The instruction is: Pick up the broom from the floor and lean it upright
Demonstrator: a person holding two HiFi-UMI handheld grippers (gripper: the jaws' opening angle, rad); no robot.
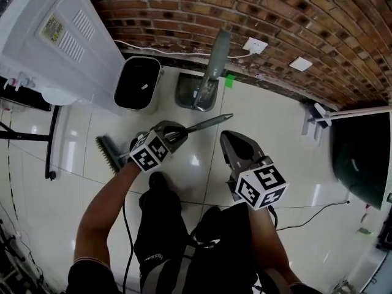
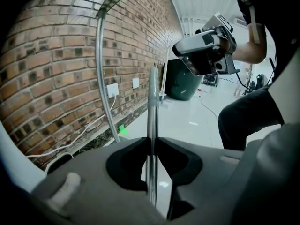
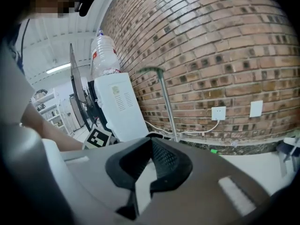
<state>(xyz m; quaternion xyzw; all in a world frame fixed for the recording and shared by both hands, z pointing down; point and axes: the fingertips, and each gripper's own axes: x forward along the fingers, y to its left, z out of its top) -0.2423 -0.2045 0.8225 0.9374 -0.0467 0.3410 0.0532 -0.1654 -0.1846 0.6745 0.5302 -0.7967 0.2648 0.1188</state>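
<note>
- Broom is gripped by its metal handle in the left gripper, bristle head to the left, handle tip aimed right toward the far brick wall.
- Right gripper is seen closed and empty, just right of the handle.

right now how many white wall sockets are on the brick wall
2. One socket sits just right of the dustpan handle; the other socket is further right. Others may be hidden.

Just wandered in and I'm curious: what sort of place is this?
Probably an indoor utility corner of a workshop or office: a bare brick wall, a glossy white tiled floor, a bottled water dispenser, and a long-handled dustpan beside a waste bin.
</note>
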